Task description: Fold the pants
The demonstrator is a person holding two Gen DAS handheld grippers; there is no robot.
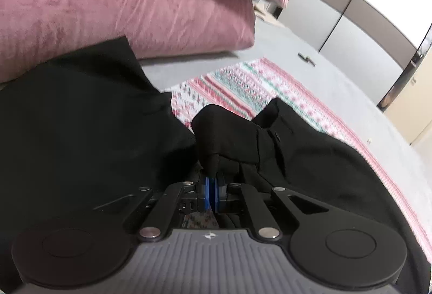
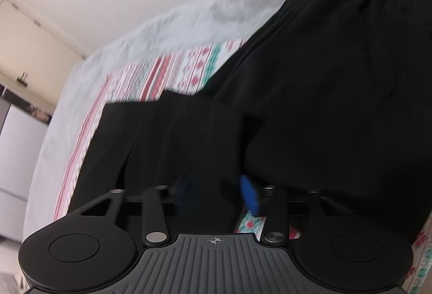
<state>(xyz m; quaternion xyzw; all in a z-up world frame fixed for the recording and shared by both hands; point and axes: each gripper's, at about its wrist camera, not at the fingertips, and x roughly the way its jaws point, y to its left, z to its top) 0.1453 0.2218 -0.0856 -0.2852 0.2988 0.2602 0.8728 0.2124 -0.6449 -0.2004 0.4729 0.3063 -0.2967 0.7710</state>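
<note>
Pinching black pants [image 1: 81, 118], left tool [image 1: 212, 180] is clamped; right tool [image 2: 216, 188] gapes.

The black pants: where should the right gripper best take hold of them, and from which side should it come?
Probably the straight leg hem of the black pants, lying flat on the patterned cloth. Come from the free hem side, low, so one finger slides under the edge. The right gripper is open above the legs; the left gripper already pinches a fold.

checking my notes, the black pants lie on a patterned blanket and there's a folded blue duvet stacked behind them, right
Not quite: the folded duvet is pink, not blue, as the left wrist view shows. The black pants do lie on the patterned blanket.
</note>
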